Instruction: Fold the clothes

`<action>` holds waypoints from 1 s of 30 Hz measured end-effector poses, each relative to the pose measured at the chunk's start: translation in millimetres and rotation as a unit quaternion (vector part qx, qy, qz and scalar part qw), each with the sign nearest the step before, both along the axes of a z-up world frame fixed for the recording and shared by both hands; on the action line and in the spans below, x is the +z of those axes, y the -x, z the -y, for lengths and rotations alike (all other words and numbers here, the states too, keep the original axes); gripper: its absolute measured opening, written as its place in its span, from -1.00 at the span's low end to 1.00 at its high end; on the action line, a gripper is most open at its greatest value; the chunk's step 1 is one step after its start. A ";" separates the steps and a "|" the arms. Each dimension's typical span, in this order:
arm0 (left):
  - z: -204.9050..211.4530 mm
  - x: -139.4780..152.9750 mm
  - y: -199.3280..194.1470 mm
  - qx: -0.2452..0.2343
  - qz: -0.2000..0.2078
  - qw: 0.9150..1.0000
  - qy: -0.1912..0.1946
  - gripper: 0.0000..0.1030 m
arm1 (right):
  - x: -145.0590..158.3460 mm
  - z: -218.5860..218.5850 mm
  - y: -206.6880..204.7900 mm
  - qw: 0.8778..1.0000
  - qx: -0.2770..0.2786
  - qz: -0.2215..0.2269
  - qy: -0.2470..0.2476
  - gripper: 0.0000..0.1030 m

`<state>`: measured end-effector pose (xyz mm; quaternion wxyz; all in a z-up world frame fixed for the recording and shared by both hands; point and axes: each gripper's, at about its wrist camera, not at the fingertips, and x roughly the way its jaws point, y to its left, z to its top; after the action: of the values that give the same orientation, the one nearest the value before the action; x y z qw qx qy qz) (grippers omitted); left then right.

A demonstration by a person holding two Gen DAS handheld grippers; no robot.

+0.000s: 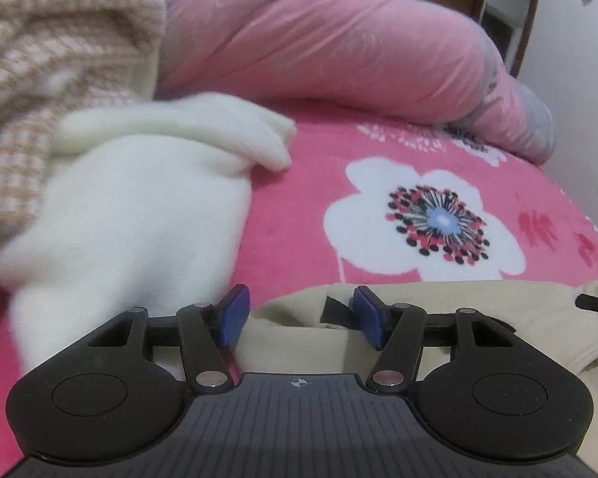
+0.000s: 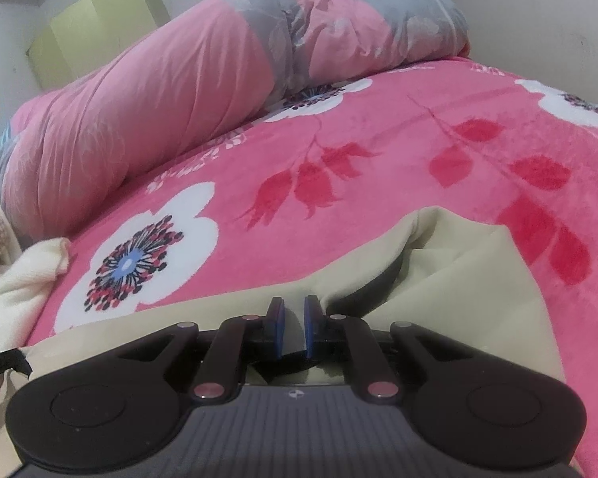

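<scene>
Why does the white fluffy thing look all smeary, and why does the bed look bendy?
Left wrist view: the white sweater and checked cloth are smeared by motion blur, while the flower on the pink blanket stays fairly sharp. Right wrist view: little blur; the fisheye lens bulges the blanket and darkens the corners. Both views have soft, even light without glare.

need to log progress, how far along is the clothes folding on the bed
Nothing looks finished: no folded piece shows in either view. In hand is the beige garment, still rumpled on the pink floral bedspread; the right gripper has its jaws shut on a fold of it, while the left gripper hovers open over its edge. Left to do: the white knit and the checked garment, heaped unfolded.
</scene>
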<state>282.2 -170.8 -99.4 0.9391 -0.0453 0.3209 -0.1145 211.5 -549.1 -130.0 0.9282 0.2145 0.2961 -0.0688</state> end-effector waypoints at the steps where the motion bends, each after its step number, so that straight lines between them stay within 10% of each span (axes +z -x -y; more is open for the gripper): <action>1: 0.4 5.0 6.8 0.004 0.007 1.000 -0.010 0.12 | -0.9 1.0 0.3 1.000 -0.001 0.001 -0.004 -0.82; 8: -13.2 43.2 96.5 -0.009 0.085 0.995 -0.046 0.24 | -1.6 -3.2 -0.9 1.000 -0.006 -0.002 0.010 -0.84; 17: -54.4 50.3 197.0 -0.054 0.012 0.998 -0.020 0.33 | 40.8 -46.5 14.4 0.991 -0.026 -0.044 0.125 -0.73; 30: -92.1 16.9 286.2 -0.138 -0.076 0.984 0.083 0.34 | 96.3 -61.7 324.0 0.991 -0.097 0.080 -0.051 -0.28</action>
<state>-4.0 -78.7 -82.5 0.8800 -0.0865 0.3841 -0.2656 -112.4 -487.4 -33.6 0.9258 0.2938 0.2016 -0.1265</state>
